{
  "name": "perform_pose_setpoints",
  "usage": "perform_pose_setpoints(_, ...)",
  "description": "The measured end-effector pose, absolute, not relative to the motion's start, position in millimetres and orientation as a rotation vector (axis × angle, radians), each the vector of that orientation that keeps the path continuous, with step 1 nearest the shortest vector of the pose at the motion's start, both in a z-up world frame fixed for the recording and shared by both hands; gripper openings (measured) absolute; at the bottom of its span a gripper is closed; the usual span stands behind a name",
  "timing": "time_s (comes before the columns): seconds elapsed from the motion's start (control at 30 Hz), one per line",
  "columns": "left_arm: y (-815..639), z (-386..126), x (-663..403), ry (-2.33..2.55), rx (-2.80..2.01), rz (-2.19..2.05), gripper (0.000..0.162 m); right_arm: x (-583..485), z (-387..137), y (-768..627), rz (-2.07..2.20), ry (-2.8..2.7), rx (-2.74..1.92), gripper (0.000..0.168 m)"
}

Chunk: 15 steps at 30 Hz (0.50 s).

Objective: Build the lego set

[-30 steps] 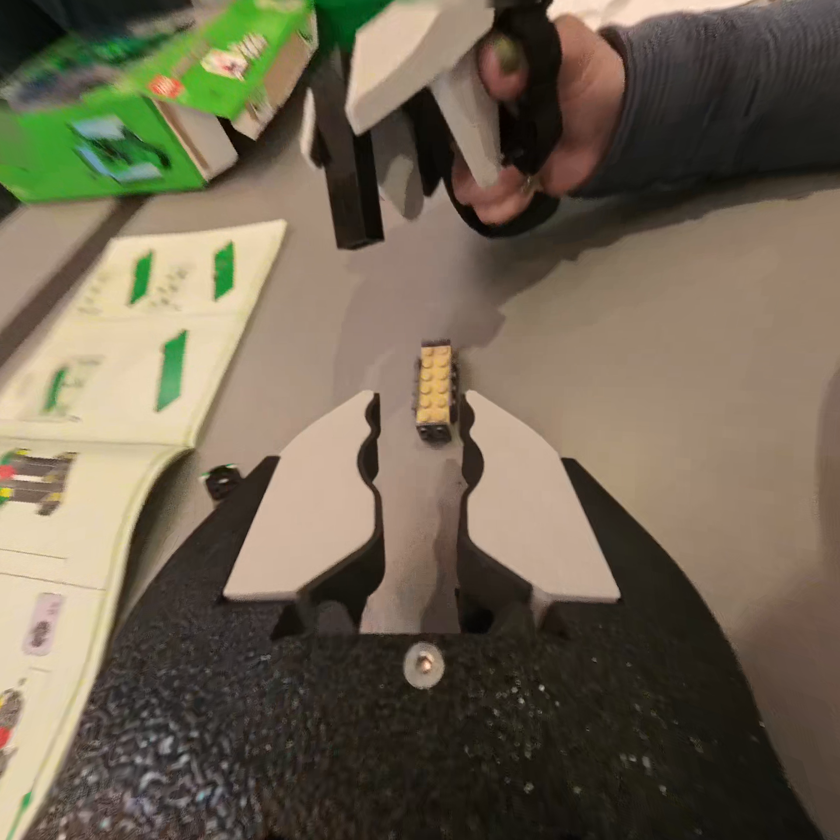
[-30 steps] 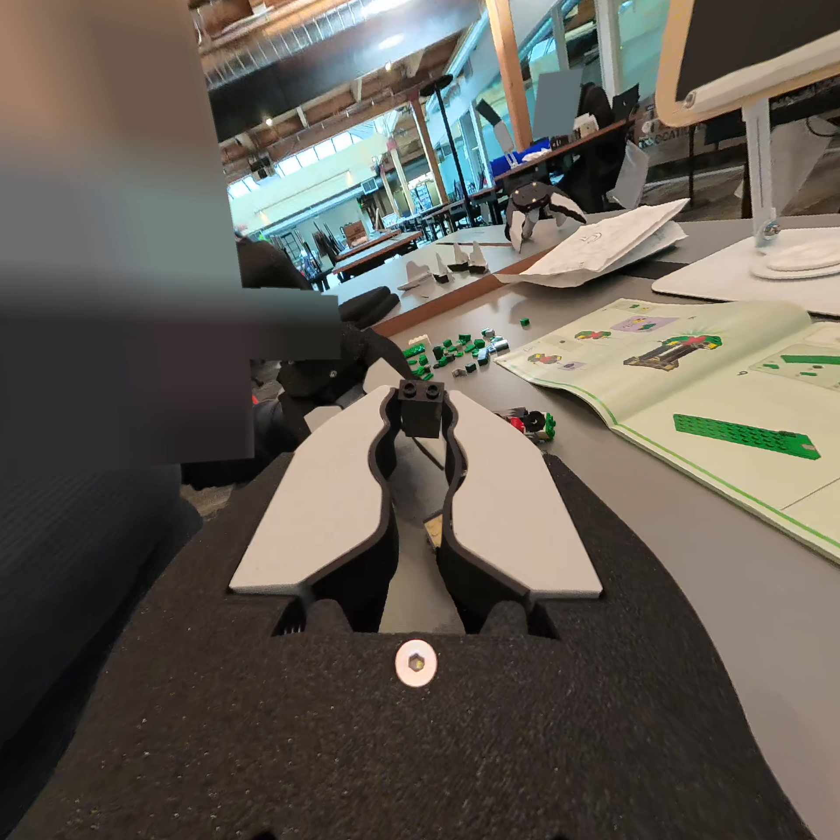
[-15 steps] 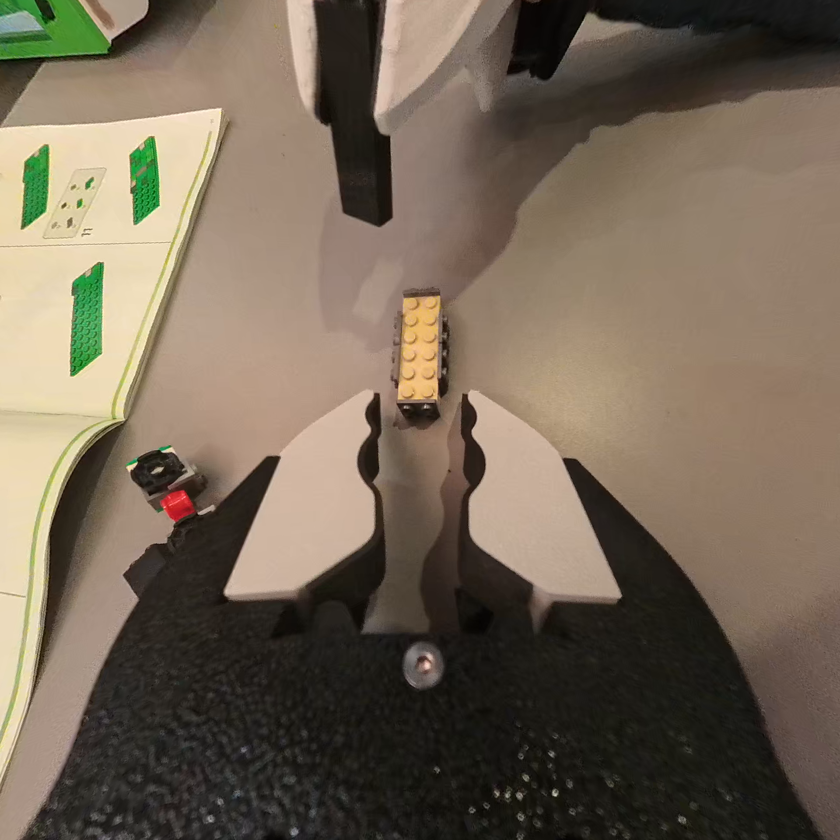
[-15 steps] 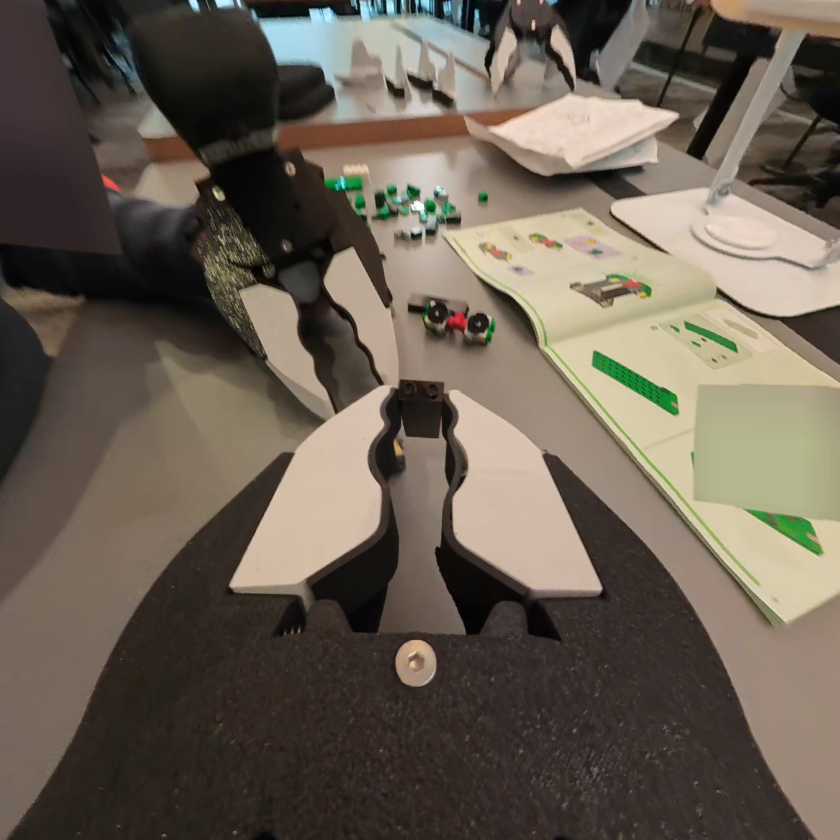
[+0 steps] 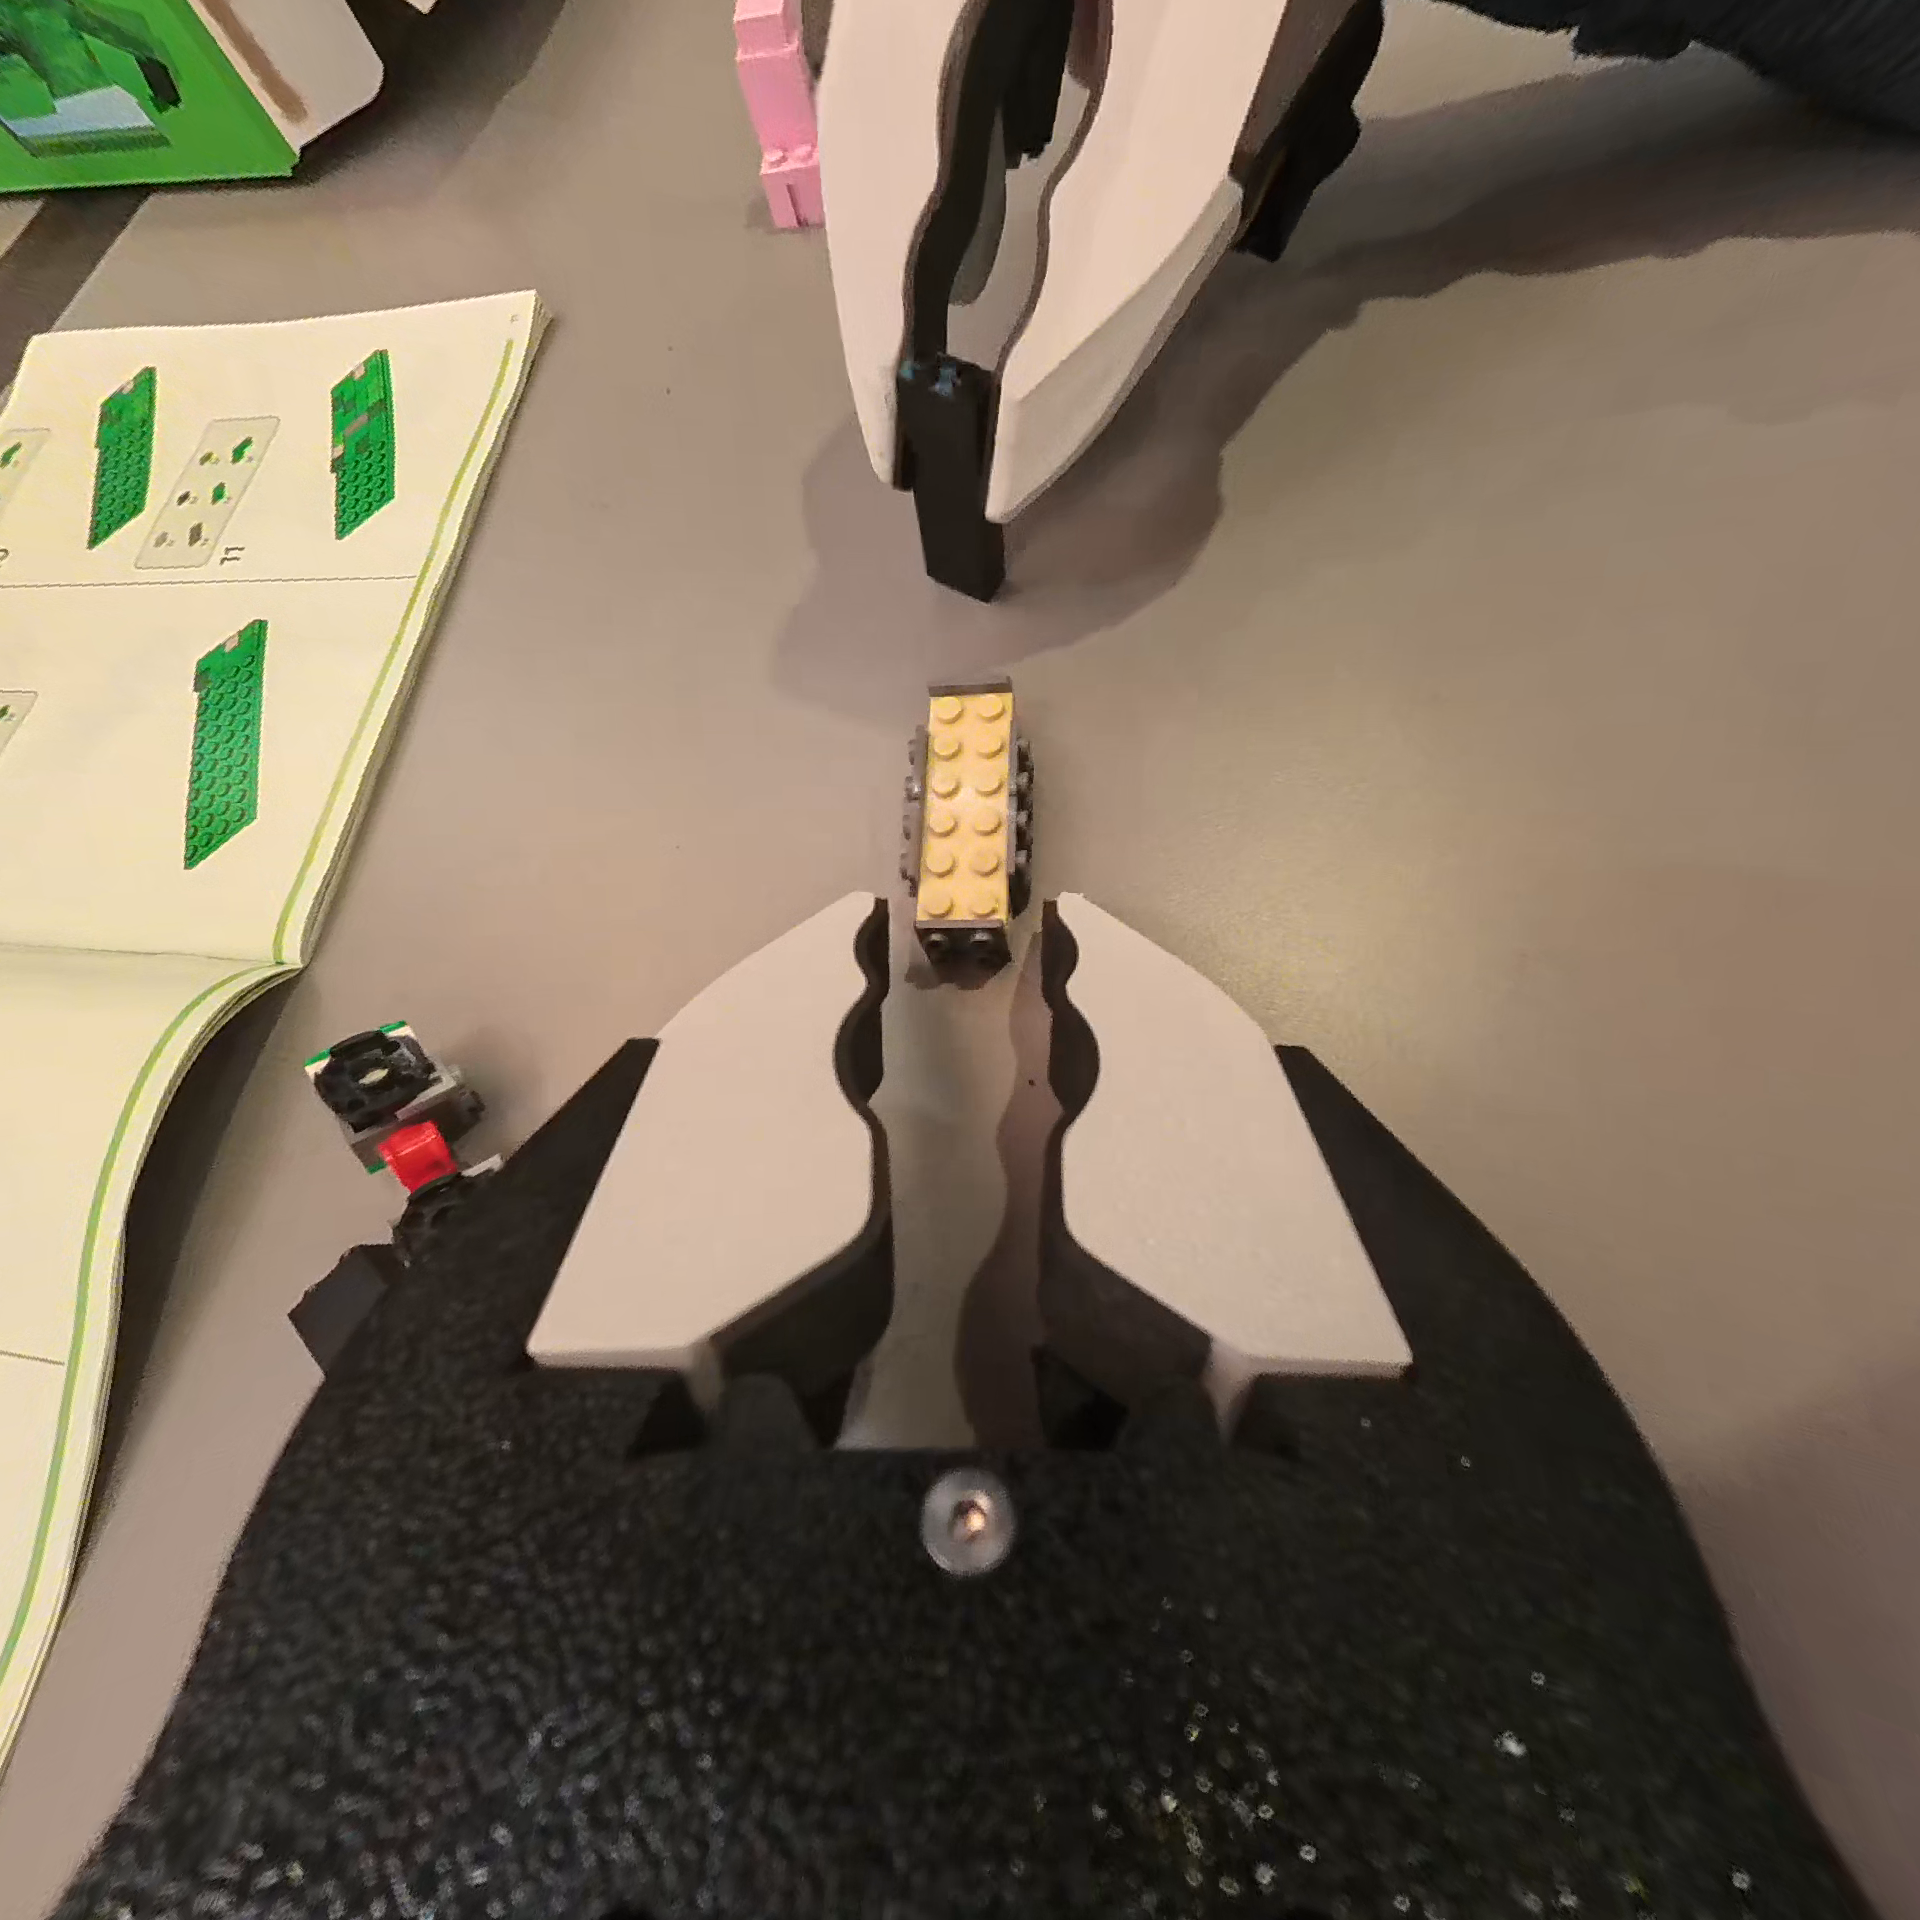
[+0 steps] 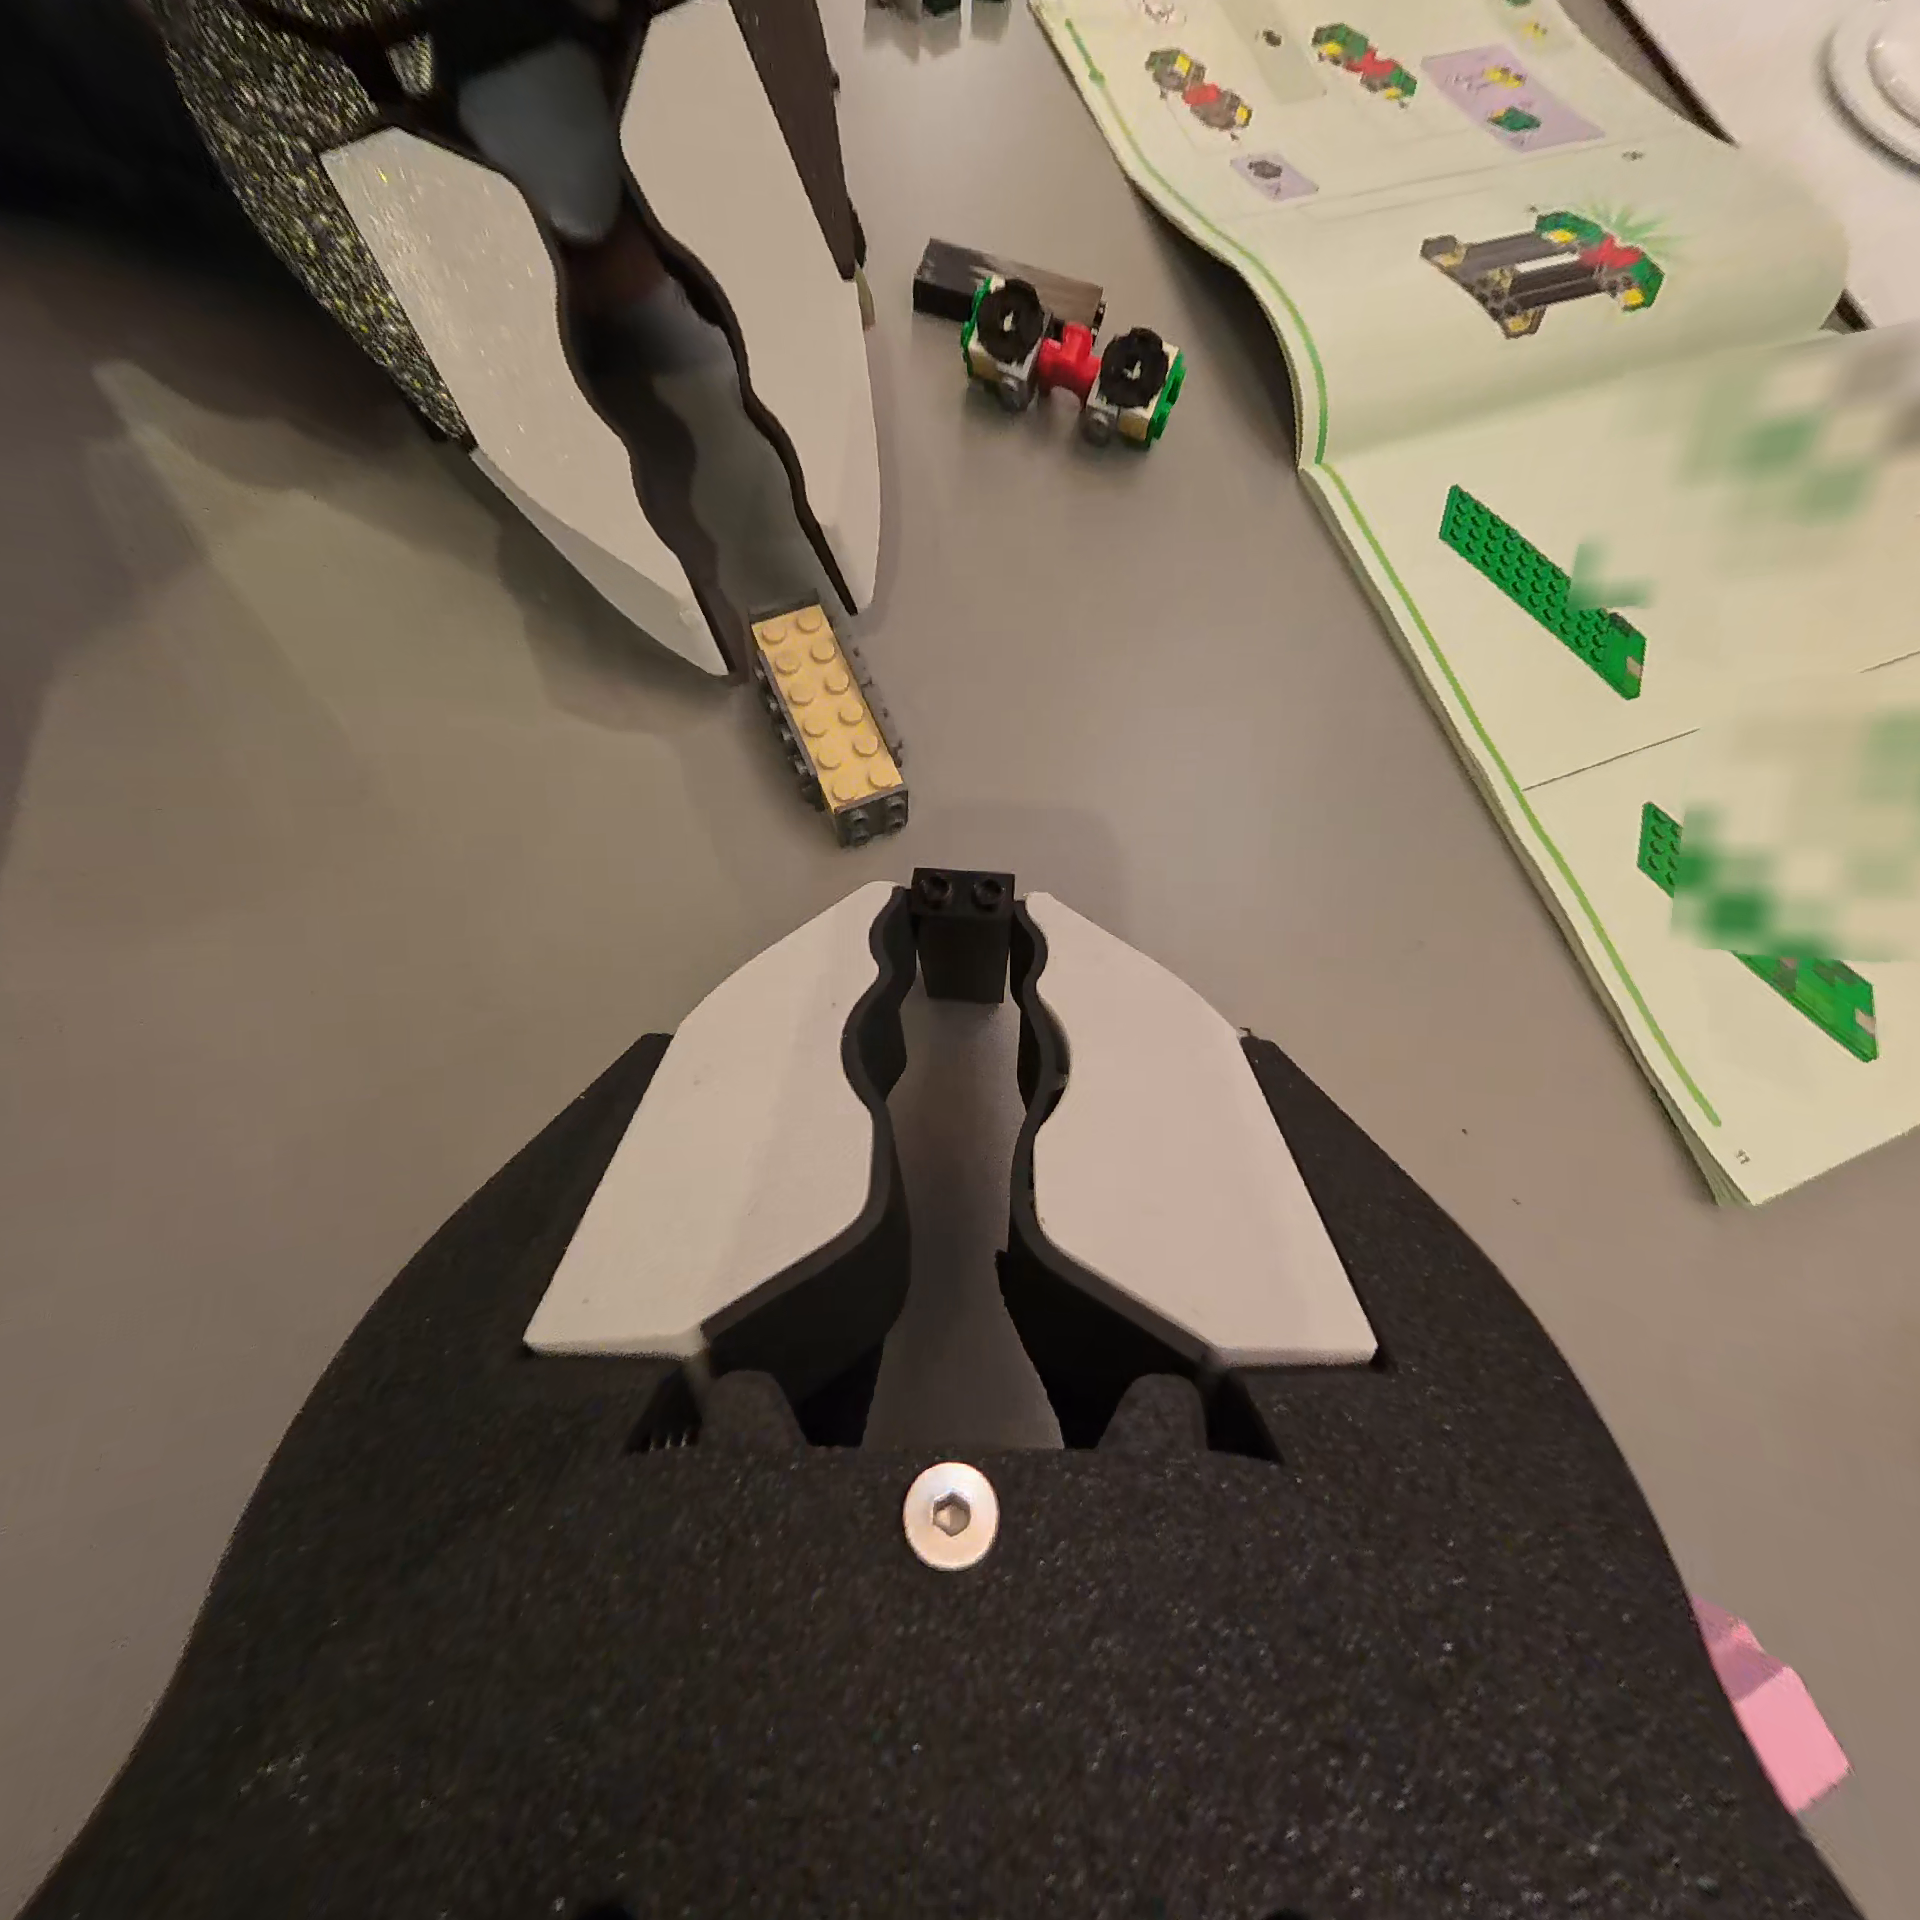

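A small tan-topped, dark grey brick assembly (image 5: 968, 826) lies on the grey table, its near end between the tips of my left gripper (image 5: 966, 914), which is open and not touching it. It also shows in the right wrist view (image 6: 826, 722). My right gripper (image 6: 961, 904) is shut on a tall black brick (image 6: 963, 935), held upright. In the left wrist view the right gripper (image 5: 951, 488) hangs with the black brick (image 5: 961, 509) just beyond the assembly's far end, a little above the table.
An open instruction booklet (image 5: 208, 623) lies left of the left gripper, also in the right wrist view (image 6: 1558, 468). A black, red and green wheel sub-assembly (image 6: 1070, 353) sits by it. A green box (image 5: 125, 94) and a pink piece (image 5: 784, 135) lie at the far edge. My right fingertips sit around 8 cm from my left ones.
The right gripper has tilted down and lowered the black brick close to the far end of the tan assembly. The left gripper has drawn back slightly, staying open around the assembly's near end.
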<state>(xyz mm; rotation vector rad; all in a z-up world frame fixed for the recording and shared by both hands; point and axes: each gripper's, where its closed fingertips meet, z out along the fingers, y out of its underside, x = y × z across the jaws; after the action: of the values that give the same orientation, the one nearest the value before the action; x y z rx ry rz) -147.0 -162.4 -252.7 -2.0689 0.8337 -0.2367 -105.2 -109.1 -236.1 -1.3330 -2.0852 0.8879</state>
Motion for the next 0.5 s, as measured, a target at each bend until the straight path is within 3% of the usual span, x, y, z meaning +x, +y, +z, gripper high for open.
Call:
perform_pose_setpoints(0.3,-162.3,-249.5,-147.7,0.810,-2.060,-0.263,0.028,-104.9,-236.5,-110.4,0.931,-2.080,-1.347,0.017)
perform_pose_setpoints(0.4,-162.5,-249.2,-147.8,0.810,-2.059,-0.263,0.029,-103.4,-238.0,-114.1,0.970,-2.094,-1.373,0.031)
perform_pose_setpoints(0.5,-162.7,-248.6,-148.0,0.805,-2.058,-0.270,0.029,-103.5,-237.9,-114.1,0.971,-2.092,-1.372,0.033)
